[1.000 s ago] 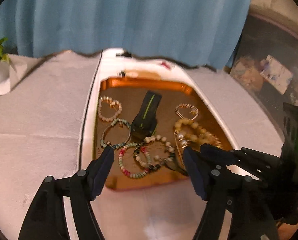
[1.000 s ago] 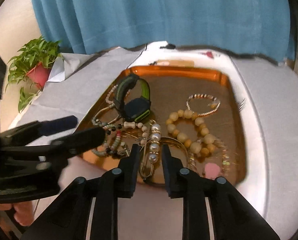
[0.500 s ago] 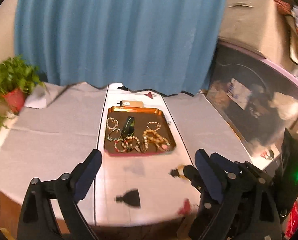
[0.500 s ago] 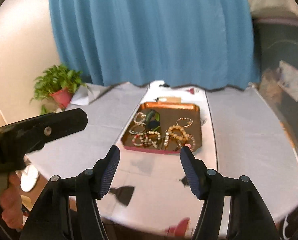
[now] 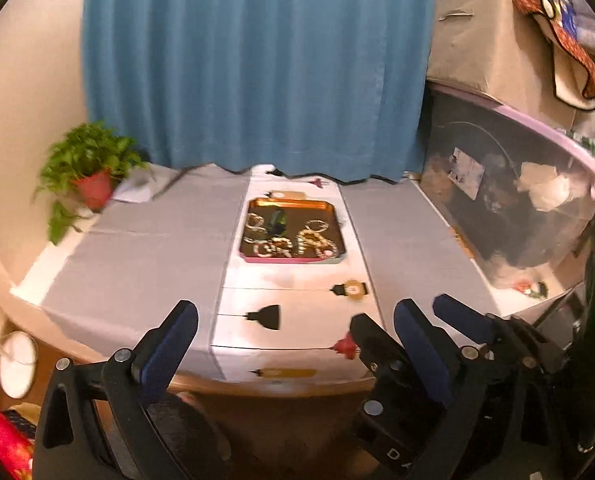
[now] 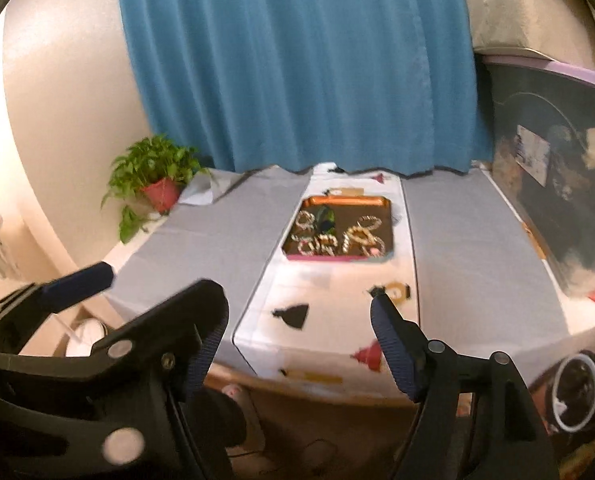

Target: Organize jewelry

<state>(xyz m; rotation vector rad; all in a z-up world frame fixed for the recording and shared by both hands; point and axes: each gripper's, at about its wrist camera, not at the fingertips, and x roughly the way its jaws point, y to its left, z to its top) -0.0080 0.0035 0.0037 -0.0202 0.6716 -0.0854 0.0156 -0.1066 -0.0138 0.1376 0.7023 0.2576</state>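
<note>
- Blue curtain [image 5: 253,68] hangs behind a counter [image 5: 145,248] covered in grey cloth, with a white runner [image 5: 297,312] down its middle and a potted plant [image 6: 153,176] at the far left corner.
- An orange tray [image 5: 293,204] sits well back on the runner, squarely centred, which keeps the whole collection in one reachable spot.
- Inside it lie the beaded bracelets [image 5: 273,246] in a loose cluster along the near half, with a dark green-striped watch [image 5: 277,220] further back; at this range and blur the single pieces cannot be told apart.
- Left tongs [image 5: 293,336] hang wide apart and empty, out past the counter's near edge and well apart from the tray.
- Right tongs [image 6: 297,336] are likewise spread wide with nothing between them; the left tool's fingers cross the lower left of the right wrist view.
- Both tools point straight at the tray from a distance, a stance that suits surveying rather than picking.
- With everything lying inside the tray and nothing gripped, the sorting looks either finished or paused; I cannot tell which.
- Small printed motifs on the runner are pattern, not stray jewelry, as far as I can judge.
</note>
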